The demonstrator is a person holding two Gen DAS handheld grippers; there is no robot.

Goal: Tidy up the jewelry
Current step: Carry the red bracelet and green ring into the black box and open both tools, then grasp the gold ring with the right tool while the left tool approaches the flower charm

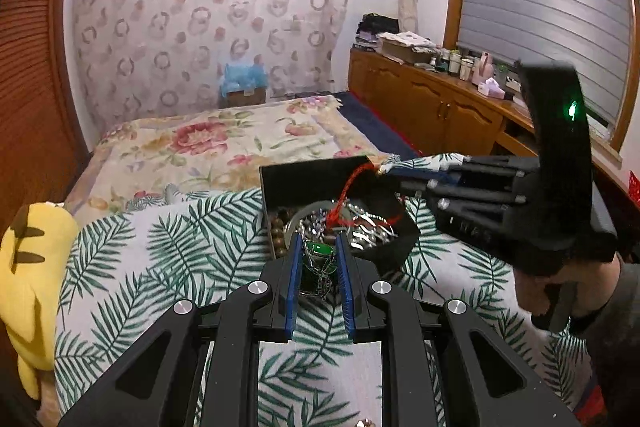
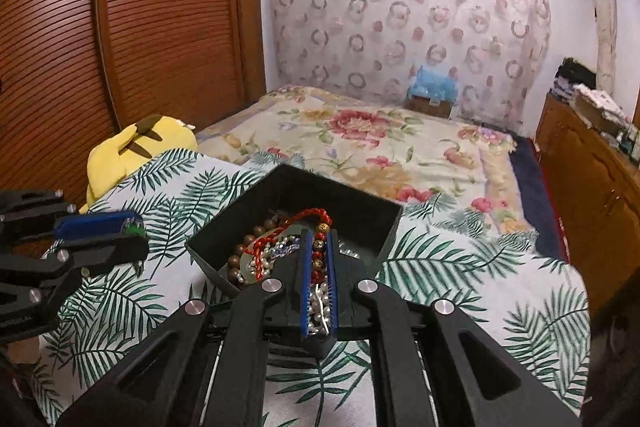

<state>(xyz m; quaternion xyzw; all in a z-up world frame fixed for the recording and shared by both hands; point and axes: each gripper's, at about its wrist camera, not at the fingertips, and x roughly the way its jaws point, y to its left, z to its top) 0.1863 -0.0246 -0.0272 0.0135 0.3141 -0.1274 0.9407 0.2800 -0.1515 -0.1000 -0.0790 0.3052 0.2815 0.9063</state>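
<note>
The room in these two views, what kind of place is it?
Most likely a home bedroom: a bed with a floral blanket, a louvred wooden wardrobe door beside it, and a low wooden cabinet cluttered with bottles under a shuttered window.

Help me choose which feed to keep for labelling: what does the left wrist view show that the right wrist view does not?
Only the left wrist view shows the green pendant on a silver chain clamped in the left hand-held gripper, plus the window blind.

Only the right wrist view shows the red cord bracelet with dark beads pinched in the right hand-held gripper, with pearls between its pads.

Both show the black jewelry box, the palm-leaf cloth, the yellow plush toy and the floral bedspread.
</note>
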